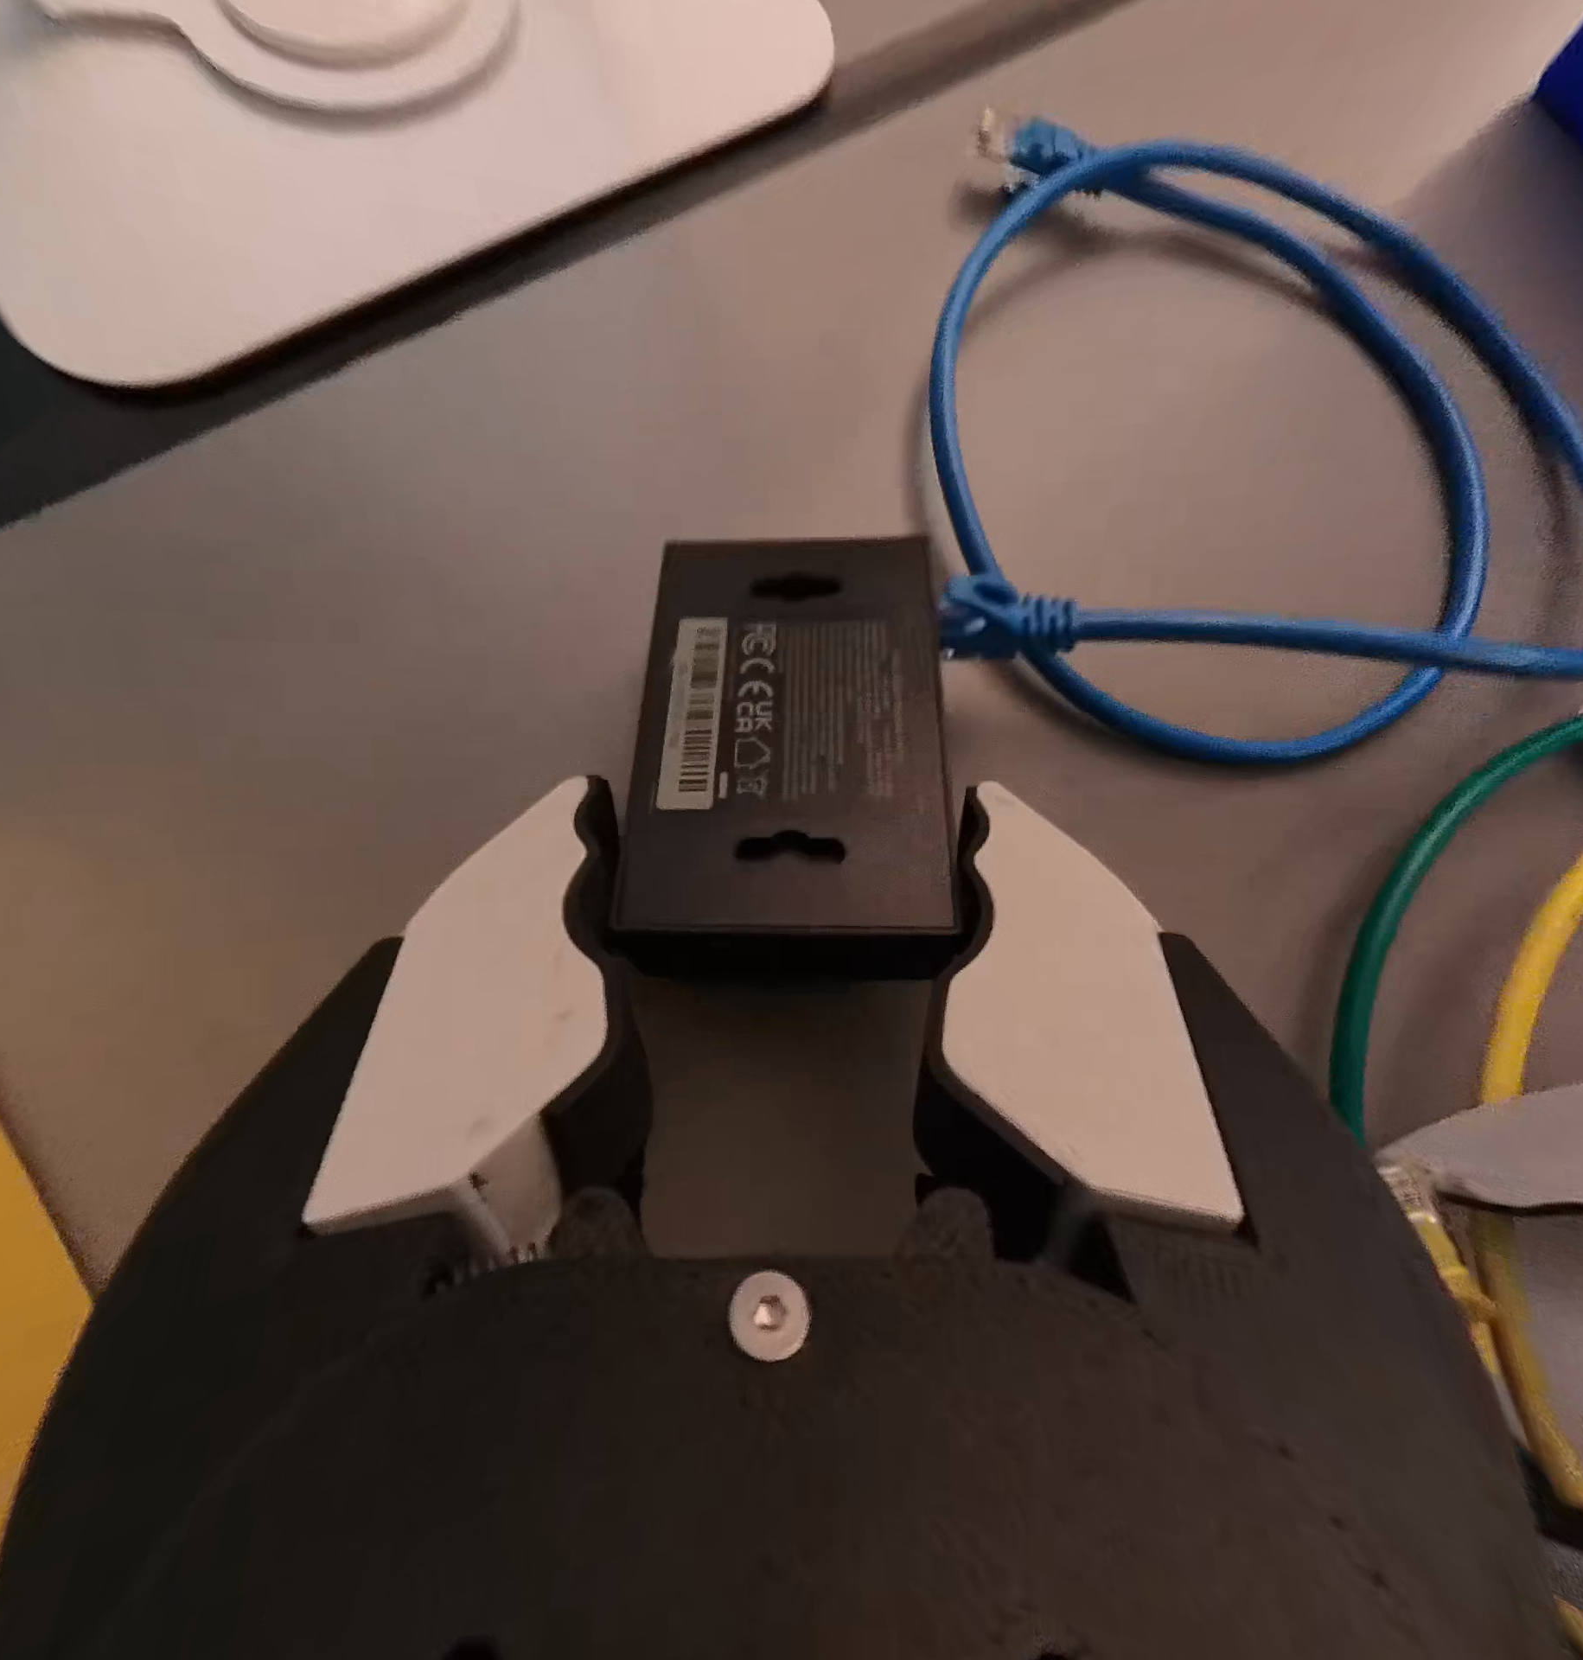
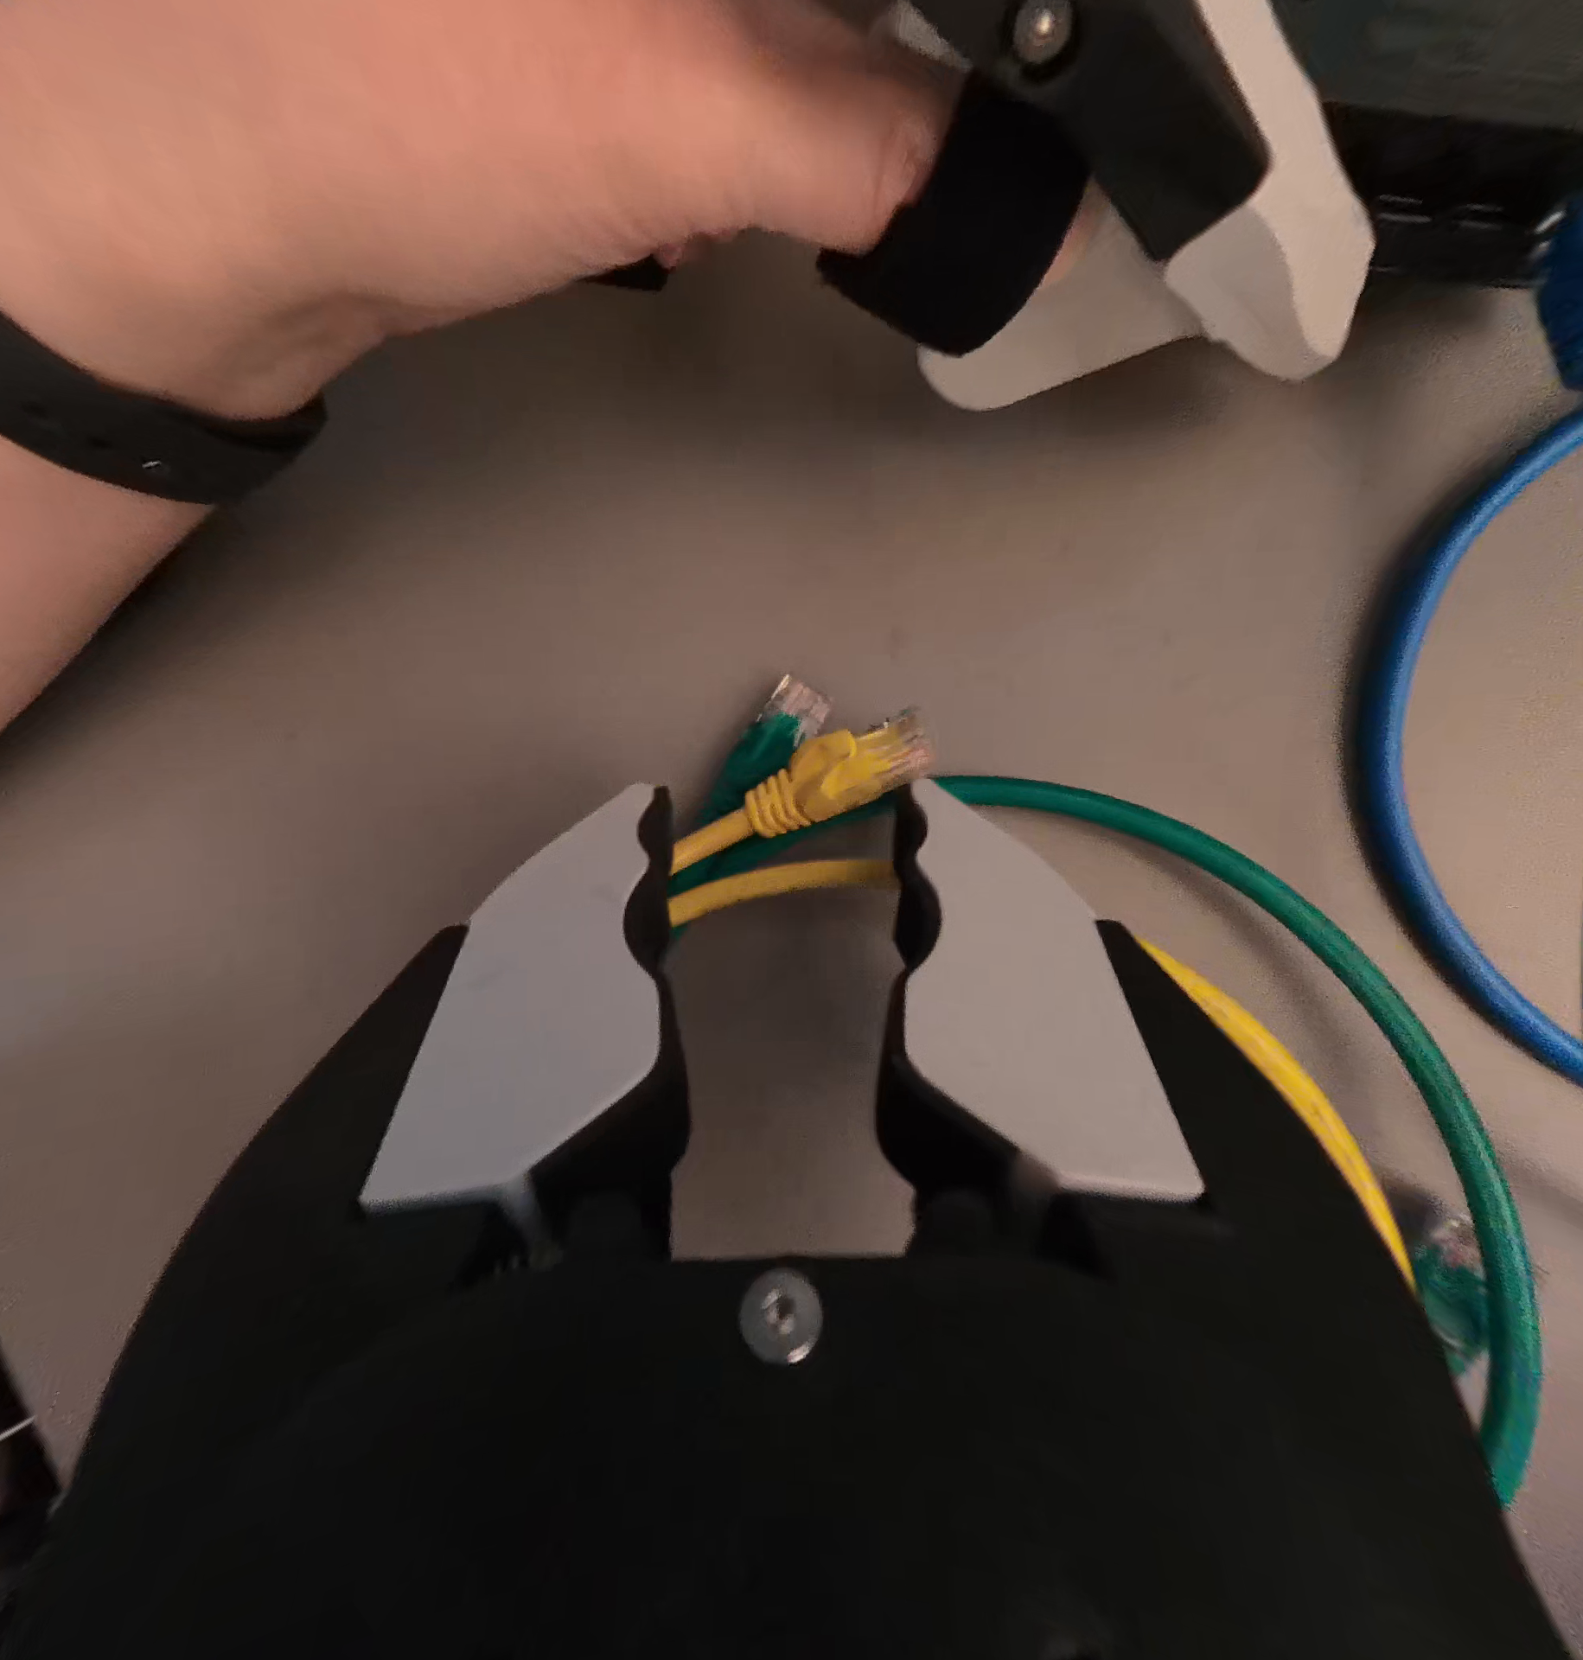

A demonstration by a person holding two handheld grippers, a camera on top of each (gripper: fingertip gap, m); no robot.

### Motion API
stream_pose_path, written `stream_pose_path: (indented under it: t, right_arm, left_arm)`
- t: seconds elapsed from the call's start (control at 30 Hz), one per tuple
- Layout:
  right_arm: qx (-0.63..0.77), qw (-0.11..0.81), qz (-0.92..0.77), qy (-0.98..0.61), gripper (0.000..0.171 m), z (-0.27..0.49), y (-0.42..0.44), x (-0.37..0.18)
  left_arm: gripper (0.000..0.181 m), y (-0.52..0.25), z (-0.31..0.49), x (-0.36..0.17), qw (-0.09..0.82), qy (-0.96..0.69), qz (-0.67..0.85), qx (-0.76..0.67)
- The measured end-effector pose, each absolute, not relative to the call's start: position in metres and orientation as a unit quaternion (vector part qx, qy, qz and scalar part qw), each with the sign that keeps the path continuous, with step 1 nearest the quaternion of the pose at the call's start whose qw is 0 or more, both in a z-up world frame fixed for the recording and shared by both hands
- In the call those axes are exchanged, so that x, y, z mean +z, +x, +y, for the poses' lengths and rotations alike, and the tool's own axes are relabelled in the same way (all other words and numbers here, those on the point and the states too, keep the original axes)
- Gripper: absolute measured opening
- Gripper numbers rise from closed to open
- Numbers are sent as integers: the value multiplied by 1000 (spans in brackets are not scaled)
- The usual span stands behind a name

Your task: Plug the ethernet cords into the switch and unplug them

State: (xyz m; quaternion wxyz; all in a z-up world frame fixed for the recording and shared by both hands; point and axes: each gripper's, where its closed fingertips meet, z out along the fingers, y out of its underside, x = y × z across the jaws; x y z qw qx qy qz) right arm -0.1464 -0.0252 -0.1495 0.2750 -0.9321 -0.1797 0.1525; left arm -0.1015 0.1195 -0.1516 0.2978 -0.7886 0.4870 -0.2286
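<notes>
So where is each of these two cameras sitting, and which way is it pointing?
Left wrist view: on the left gripper, looking down along its fingers at the black switch they clamp; only the gripper shows.
Right wrist view: on the right gripper, facing the yellow cord and green cord; a hand shows.
Shared: the blue cord, the switch, grey table.
</notes>
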Motion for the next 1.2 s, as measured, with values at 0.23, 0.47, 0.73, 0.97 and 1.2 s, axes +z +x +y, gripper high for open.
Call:
stream_pose_path:
  t: [0.23,0.47,0.73,0.97,1.2]
  right_arm:
    - [168,310,-185,-917,28,-19,-143,-145]
    - [325,375,-207,-843,27,-35,-131,-91]
    - [332,506,-265,-751,27,-50,-111,-30]
    - [268,512,-308,-756,27,-53,-103,-39]
    - [211,537,-223,-785,34,-32,-80,-41]
  left_arm:
    - [74,-104,123,-151,316,-791,495,-173]
    - [89,-99,109,-84,351,-760,495,-234]
    - [62,-81,-36,0,98,-556,544,-621]
    - [30,-80,-61,-28,4,-552,572,-607]
    - [16,-73,-31,-25,109,-598,559,-564]
